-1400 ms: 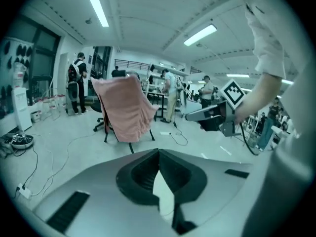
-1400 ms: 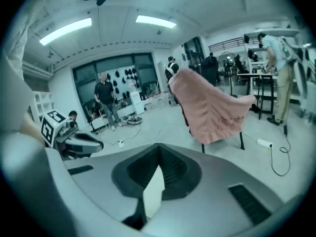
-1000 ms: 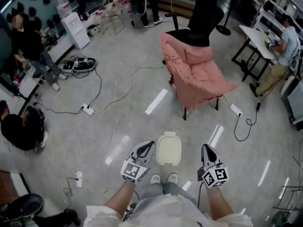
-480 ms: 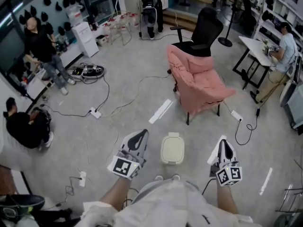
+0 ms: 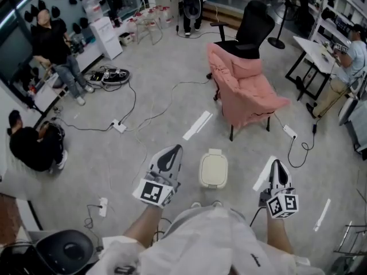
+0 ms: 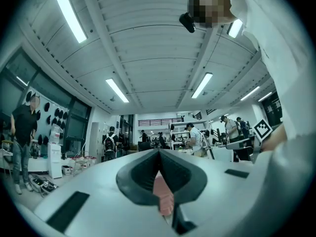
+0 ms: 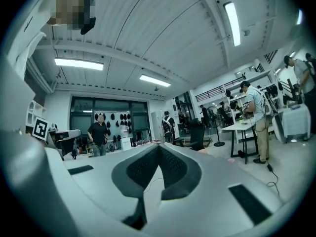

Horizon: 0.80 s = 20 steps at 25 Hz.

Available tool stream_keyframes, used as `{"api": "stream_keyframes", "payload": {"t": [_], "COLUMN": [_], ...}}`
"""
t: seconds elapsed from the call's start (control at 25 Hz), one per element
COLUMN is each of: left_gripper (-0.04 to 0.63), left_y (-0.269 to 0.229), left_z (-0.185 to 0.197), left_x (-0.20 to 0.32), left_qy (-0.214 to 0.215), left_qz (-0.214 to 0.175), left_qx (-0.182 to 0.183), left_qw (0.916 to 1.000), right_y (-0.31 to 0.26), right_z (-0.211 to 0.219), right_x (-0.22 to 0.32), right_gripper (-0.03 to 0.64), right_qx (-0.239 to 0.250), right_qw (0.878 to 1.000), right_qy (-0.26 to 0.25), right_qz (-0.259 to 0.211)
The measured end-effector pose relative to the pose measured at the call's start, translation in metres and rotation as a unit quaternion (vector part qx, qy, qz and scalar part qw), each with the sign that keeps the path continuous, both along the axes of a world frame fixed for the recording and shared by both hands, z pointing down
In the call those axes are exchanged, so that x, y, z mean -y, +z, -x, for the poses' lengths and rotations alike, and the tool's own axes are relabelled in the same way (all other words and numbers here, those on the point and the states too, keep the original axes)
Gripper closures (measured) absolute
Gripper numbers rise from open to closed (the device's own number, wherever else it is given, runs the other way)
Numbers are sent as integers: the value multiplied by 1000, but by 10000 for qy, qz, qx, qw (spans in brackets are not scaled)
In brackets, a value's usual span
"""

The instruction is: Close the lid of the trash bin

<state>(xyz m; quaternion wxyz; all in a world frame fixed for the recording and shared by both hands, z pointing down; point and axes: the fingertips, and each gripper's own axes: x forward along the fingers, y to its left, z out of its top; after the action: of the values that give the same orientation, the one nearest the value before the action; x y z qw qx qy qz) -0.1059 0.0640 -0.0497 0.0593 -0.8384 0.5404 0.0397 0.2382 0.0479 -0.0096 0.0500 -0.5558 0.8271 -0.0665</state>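
Note:
A small cream trash bin (image 5: 213, 170) stands on the grey floor just ahead of the person's feet, its lid down flat. My left gripper (image 5: 171, 149) hangs to the left of the bin and well above it, shut with nothing in its jaws. My right gripper (image 5: 279, 164) is to the bin's right, also raised and shut on nothing. In the left gripper view the left gripper (image 6: 159, 152) points level into the room, tips together. The right gripper (image 7: 159, 147) in its own view likewise shows closed tips. Neither gripper view shows the bin.
A pink padded chair (image 5: 249, 93) stands beyond the bin, a black office chair (image 5: 249, 28) behind it. Cables and a power strip (image 5: 119, 126) lie on the floor at left. People sit and stand at left (image 5: 54, 50); a desk (image 5: 315, 53) is at right.
Both grippers have risen away from the bin and spread outward, left to the left, right to the right. The view has shifted, showing more of the room; the bin's lid stays down.

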Motion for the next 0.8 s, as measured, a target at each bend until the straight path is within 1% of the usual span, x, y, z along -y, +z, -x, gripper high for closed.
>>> {"api": "stream_keyframes", "payload": {"t": [0.2,0.32,0.44,0.68,0.8], "left_gripper": [569,569,569,569,569], "left_y": [-1,6,13,12,14], "left_z": [10,12,11,8,11], "left_x": [-5,-2,1,10,12], "left_qy": [-1,37,88,101,100], "left_qz": [-7,82,141,156,169], "left_qx": [4,-47,-31,-54,-71], "left_qw": [10000,9999,9999,9998,9998], "right_y": [1,3,6,7,5], "right_z": [15,20,22,18,24], "right_x": [-3,-6,-4,5,10], "right_gripper": [600,600,600,600,600], "right_qx": [14,25,3,14,31], "right_qw": [10000,10000,10000,10000,10000], "right_qy": [-67,-50,-55,1,-43], "right_qz": [-35,17,35,97,60]}}
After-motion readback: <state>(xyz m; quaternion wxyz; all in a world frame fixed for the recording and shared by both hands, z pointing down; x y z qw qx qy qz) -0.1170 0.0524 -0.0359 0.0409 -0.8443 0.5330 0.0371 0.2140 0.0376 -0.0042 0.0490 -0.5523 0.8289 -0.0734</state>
